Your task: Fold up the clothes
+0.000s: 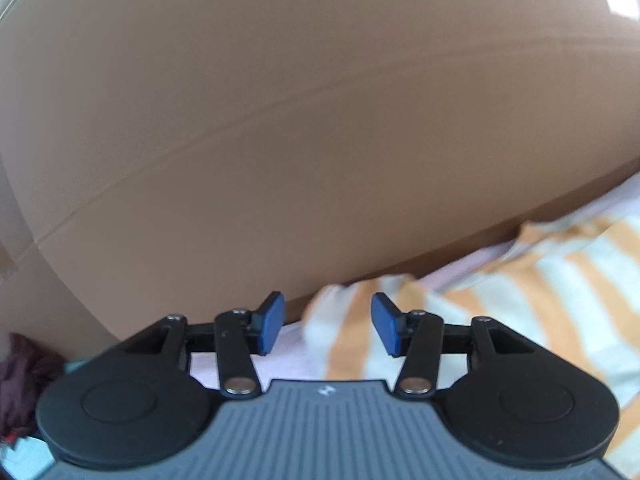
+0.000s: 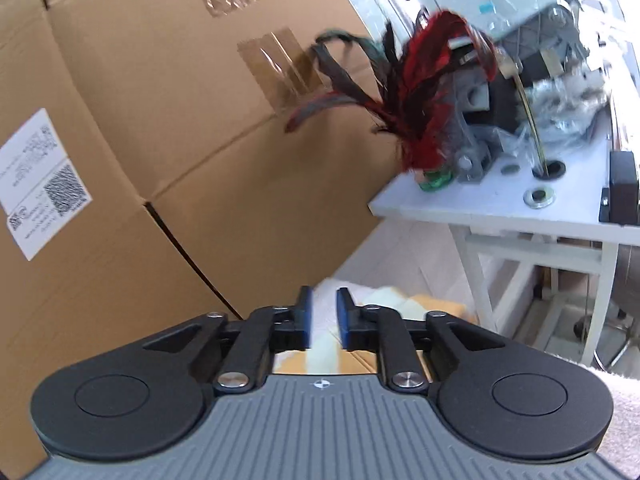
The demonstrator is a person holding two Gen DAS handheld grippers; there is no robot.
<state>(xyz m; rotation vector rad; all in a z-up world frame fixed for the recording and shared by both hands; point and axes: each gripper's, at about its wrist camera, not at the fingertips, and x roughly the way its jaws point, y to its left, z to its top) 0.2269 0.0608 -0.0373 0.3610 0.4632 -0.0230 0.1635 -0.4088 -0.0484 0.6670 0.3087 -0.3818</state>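
Note:
An orange-and-white striped garment point(image 1: 500, 304) lies below and to the right of my left gripper point(image 1: 328, 326). That gripper is open, its blue pads point(image 1: 272, 320) wide apart above the garment's near edge, holding nothing. In the right wrist view my right gripper point(image 2: 324, 314) has its blue pads point(image 2: 305, 316) close together, with a fold of the same striped garment point(image 2: 322, 340) between them. A blurred tip of cloth sticks out past the fingertips, and more of it spreads under and right of the fingers.
Large cardboard boxes point(image 2: 140, 120) stand close ahead and left, and one box point(image 1: 280, 120) fills the left wrist view. A white table point(image 2: 500, 208) at right holds a motor, bags and a red-black feather duster point(image 2: 420, 92). Dark cloth point(image 1: 24, 380) lies at lower left.

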